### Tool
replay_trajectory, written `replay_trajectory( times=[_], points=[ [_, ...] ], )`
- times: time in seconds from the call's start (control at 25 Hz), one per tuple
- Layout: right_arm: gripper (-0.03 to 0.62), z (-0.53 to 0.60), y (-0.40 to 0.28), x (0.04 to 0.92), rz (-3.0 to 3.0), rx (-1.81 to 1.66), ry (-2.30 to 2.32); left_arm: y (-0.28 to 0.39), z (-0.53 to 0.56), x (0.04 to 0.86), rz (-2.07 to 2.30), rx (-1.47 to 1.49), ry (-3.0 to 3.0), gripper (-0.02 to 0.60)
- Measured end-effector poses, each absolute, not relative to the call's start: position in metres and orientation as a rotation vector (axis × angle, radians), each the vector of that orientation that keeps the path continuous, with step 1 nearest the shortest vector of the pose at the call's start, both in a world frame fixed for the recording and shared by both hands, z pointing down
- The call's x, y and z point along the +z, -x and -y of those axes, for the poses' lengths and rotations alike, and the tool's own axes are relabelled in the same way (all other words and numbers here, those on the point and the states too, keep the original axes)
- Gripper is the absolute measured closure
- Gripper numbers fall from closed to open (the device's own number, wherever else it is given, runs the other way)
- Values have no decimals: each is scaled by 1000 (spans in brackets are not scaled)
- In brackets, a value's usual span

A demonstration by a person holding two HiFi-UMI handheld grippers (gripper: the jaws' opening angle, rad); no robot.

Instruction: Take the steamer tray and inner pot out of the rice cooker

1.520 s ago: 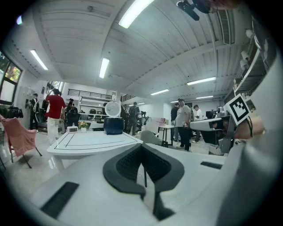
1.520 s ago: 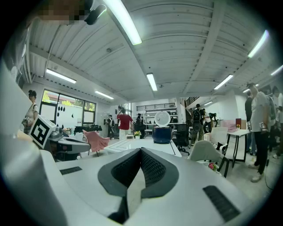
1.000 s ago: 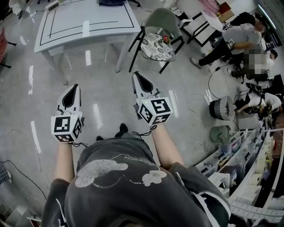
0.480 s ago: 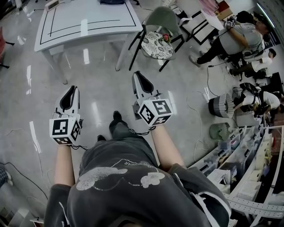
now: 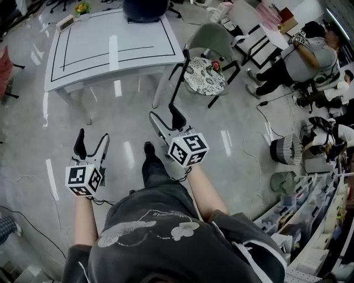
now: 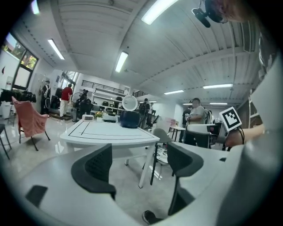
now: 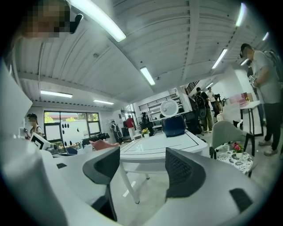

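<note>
Rice cooker first: in the head view I saw it as a dark blue, rounded appliance (image 5: 145,9) at the far edge of a white rectangular table with a black outline (image 5: 110,50), well ahead of both grippers. The left gripper (image 5: 92,138) hung over the glossy grey floor (image 5: 238,116), short of the table. Its jaws had just been opening and stood wide apart with nothing between them. The right gripper (image 5: 165,115) was nearer the table's front corner, its jaws also freshly spread and empty. A grey-green chair with a patterned seat cushion (image 5: 202,76) stood ahead and to the right of it. A dark shoe (image 5: 148,147) showed on the floor between the two grippers.

In the left gripper view, the left gripper (image 6: 138,152) had its black pads released, and only bare floor and a table leg showed through the gap. The table (image 6: 106,131) lay ahead, with the rice cooker (image 6: 129,119) on its far side, above the gap and well beyond the pads. A round white fan (image 6: 129,103) stood behind the cooker. Off to the right I could see the right gripper's marker cube (image 6: 231,118).

In the right gripper view, the right gripper (image 7: 142,154) was likewise unclenched and gripped nothing. The table (image 7: 159,143) stood ahead, with the rice cooker (image 7: 173,125) at its far end, above the right-hand pad. The chair (image 7: 225,130) was off to the right.
</note>
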State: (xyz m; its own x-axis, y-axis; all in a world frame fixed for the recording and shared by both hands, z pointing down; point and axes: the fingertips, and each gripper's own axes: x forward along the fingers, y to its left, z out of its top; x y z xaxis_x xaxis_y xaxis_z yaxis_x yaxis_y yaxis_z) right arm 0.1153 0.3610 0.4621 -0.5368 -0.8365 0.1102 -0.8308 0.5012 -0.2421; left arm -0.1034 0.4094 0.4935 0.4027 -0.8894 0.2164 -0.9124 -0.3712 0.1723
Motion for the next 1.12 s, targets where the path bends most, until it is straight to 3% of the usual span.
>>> replay_trajectory(
  times=[0.64,1.12],
  points=[
    [283,-90,-180,445,-2749,-473,1368,56,-166,459,1760,148,-2331,190],
    [283,21,-142,451,-2785,-504,1412,92,-34,431,1761,133,-2397,190]
  ],
)
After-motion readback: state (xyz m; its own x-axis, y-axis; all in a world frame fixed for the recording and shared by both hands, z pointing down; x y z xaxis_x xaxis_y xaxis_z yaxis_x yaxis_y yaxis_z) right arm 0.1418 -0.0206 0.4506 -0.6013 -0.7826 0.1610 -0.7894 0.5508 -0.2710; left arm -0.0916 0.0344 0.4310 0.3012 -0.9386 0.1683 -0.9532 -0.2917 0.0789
